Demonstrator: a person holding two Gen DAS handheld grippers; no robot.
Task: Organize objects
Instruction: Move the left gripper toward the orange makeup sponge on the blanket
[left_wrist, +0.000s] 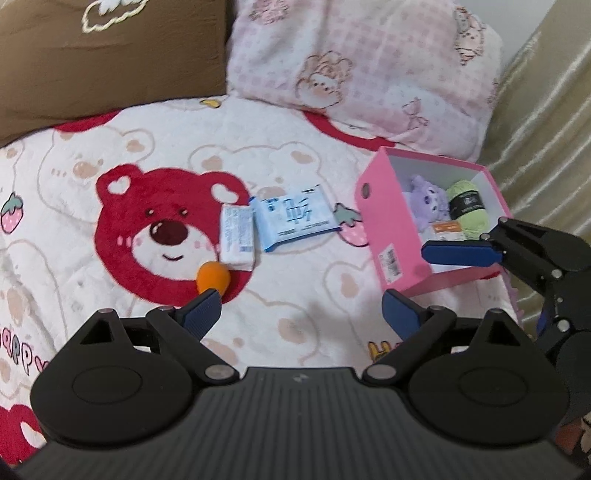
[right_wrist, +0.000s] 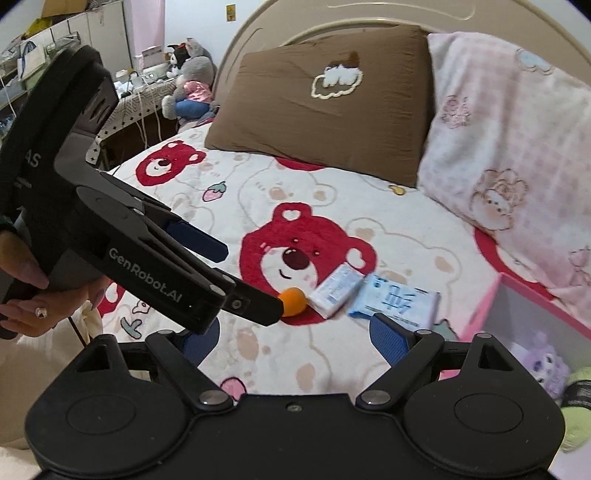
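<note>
- Left gripper (left_wrist: 301, 310) spread wide with nothing between the fingers, hovering low over the blanket (left_wrist: 303, 155), just short of the orange ball (left_wrist: 213, 277).
- Right gripper (right_wrist: 286, 338) also wide open and empty, held above the near edge of the pink box (left_wrist: 384, 218).
- Orange ball resting on the red bear face, touching the small white packet (left_wrist: 238, 238).
- Blue-and-white tissue pack (left_wrist: 295, 218) lying flat just beside that packet, between it and the box.
- Inside the box: purple plush toy (left_wrist: 426, 201), green yarn (left_wrist: 466, 206), a small orange-and-white packet (left_wrist: 447, 230).
- Brown pillow (right_wrist: 317, 103) and pink pillow (left_wrist: 365, 70) propped at the head of the bed.
</note>
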